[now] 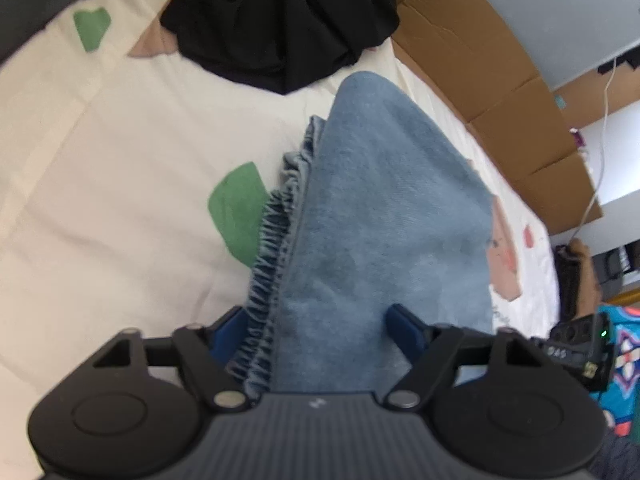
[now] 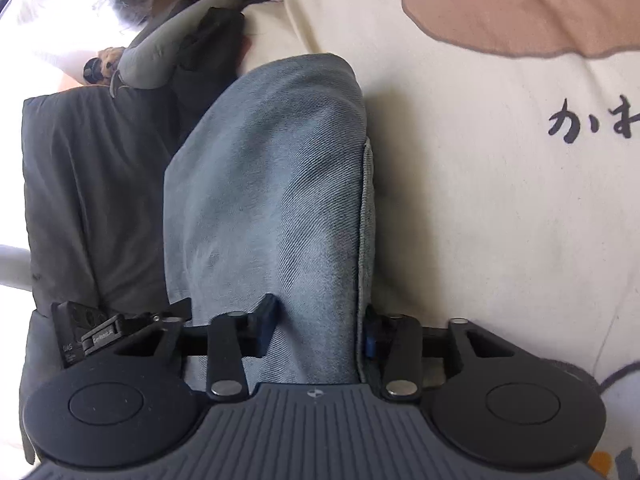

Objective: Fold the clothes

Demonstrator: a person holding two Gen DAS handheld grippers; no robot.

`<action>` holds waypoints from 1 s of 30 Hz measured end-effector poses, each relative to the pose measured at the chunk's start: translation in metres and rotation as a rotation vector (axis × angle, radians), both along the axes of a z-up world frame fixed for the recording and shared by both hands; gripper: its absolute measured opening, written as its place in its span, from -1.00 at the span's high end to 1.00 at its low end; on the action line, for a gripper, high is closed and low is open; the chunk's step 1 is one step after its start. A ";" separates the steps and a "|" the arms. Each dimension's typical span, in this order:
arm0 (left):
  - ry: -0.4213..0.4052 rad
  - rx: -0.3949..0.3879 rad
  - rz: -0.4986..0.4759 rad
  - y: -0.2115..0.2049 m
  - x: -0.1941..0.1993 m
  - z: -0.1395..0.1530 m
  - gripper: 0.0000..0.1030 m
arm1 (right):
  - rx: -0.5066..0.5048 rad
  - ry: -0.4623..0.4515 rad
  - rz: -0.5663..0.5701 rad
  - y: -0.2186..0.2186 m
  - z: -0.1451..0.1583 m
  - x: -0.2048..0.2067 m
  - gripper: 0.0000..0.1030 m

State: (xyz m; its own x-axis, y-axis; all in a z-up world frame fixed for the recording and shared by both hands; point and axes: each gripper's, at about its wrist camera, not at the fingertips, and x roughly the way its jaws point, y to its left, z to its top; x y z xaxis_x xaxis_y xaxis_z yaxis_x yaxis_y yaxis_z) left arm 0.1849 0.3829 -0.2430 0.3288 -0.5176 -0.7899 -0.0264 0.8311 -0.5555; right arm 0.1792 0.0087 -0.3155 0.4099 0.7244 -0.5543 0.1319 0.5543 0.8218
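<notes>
Over the cream bedsheet (image 1: 120,208) we held the denim garment (image 1: 384,208) pinched in both left gripper (image 1: 316,330) and right gripper (image 2: 318,328), apparently mid-fold, needing an even lay-down.

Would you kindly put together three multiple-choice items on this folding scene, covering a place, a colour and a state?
1. Where does the black garment lie?
A. Beyond the denim, on the bed sheet
B. In the cardboard box
C. In the left claw

2. What colour is the denim garment?
A. Red
B. Light blue
C. White

3. What is the left claw doing?
A. Hanging open and empty
B. Gripping the black garment
C. Holding the denim

Answers: 1 A, it sits past the denim's far end on the bed sheet; 2 B, faded blue throughout; 3 C, denim fills the gap between its fingers.
</notes>
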 end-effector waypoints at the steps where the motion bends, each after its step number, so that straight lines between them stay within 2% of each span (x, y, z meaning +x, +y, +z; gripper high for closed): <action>1: -0.002 0.001 -0.006 -0.001 0.000 0.001 -0.32 | 0.007 0.001 -0.006 -0.001 0.001 0.000 0.48; 6: -0.014 0.020 -0.022 -0.008 0.000 0.008 -0.28 | 0.017 -0.010 -0.016 -0.003 0.013 -0.001 0.60; 16: -0.006 0.013 -0.030 -0.042 -0.007 0.013 -0.28 | 0.002 -0.021 0.000 -0.033 0.030 -0.005 0.60; 20: 0.010 0.014 -0.091 -0.074 -0.015 0.017 -0.18 | 0.004 -0.008 -0.031 -0.063 0.040 -0.024 0.60; 27: 0.092 -0.026 -0.185 -0.151 -0.028 0.001 -0.19 | -0.044 0.038 -0.108 -0.135 0.056 -0.067 0.60; 30: 0.092 -0.032 -0.198 -0.178 -0.032 0.000 -0.19 | -0.070 0.043 -0.139 -0.159 0.063 -0.082 0.60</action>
